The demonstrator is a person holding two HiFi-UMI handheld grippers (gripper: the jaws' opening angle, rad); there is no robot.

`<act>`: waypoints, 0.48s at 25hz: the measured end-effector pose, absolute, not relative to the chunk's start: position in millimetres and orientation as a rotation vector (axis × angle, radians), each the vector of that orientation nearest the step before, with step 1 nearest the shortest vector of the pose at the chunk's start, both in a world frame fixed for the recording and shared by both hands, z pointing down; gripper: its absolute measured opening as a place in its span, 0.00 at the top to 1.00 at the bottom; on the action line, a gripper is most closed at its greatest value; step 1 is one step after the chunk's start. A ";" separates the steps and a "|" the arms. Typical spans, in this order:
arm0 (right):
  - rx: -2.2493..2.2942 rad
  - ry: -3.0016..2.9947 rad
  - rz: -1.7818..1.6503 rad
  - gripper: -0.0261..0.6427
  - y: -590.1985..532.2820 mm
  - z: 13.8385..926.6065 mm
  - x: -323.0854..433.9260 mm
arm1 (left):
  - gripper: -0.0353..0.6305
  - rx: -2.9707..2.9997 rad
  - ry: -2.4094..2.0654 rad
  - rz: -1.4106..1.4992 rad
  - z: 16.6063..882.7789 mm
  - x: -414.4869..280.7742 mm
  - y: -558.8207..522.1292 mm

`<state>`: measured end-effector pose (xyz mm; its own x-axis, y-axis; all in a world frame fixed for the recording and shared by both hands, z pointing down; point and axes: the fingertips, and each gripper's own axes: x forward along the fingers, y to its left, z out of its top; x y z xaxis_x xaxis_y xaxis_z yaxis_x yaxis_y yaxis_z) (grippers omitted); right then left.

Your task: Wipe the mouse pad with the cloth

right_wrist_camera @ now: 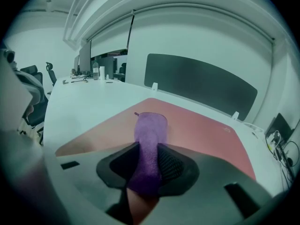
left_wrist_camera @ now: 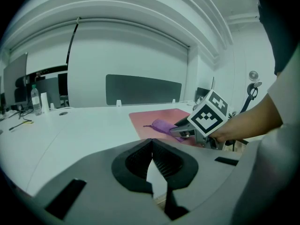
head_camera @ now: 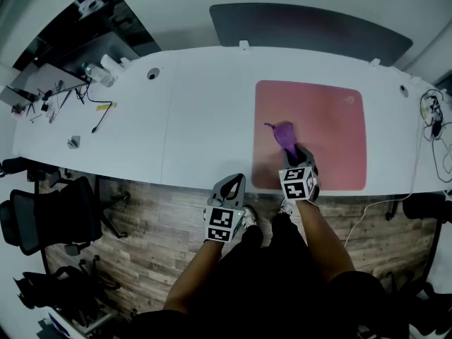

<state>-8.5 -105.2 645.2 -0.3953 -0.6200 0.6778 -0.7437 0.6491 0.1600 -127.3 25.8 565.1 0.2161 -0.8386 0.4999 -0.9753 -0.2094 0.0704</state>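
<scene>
A person stands at the near edge of a white desk (head_camera: 198, 111) with a hand-held gripper in each hand. Only one of them is at work. The left gripper (left_wrist_camera: 151, 146) hangs at the desk's near edge, beside the pad and apart from it, with its jaws brought together on nothing. It is likely parked there to leave the wiping hand room. Just to its right, the right gripper (right_wrist_camera: 147, 165) is clamped on the near end of a purple cloth (right_wrist_camera: 150, 130). Pinching it by one end lets the rest trail forward out of the jaws and lie on the surface, so that the fabric does the rubbing and not the jaws. The cloth rests on the near-left part of the pink mouse pad (head_camera: 325, 119), reaching toward the middle. That suggests a stroke under way, with most of the pad, its far and right stretches, yet to be covered. The pad lies flat on the right half of the desk, its near side close along the desk's front edge, within easy reach of the right arm. Beyond it runs bare desktop, then a dark divider panel (head_camera: 311, 30) at the back edge, with loose cables (head_camera: 434, 119) at the far right.
</scene>
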 end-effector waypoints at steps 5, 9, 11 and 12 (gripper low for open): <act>1.105 -2.100 0.225 0.77 -114.0 644.3 20.1 | 0.91 2.148 -1.644 0.492 564.1 -115.9 16.0; 1.124 -2.068 0.195 0.77 -126.2 643.6 50.8 | 0.91 2.145 -1.630 0.490 569.4 -101.6 4.4; 1.145 -2.052 0.202 0.77 -129.4 645.1 66.6 | 0.91 2.136 -1.621 0.508 574.6 -94.3 1.3; 1.153 -2.047 0.208 0.77 -129.8 646.0 72.8 | 0.91 2.133 -1.616 0.515 575.5 -91.5 0.1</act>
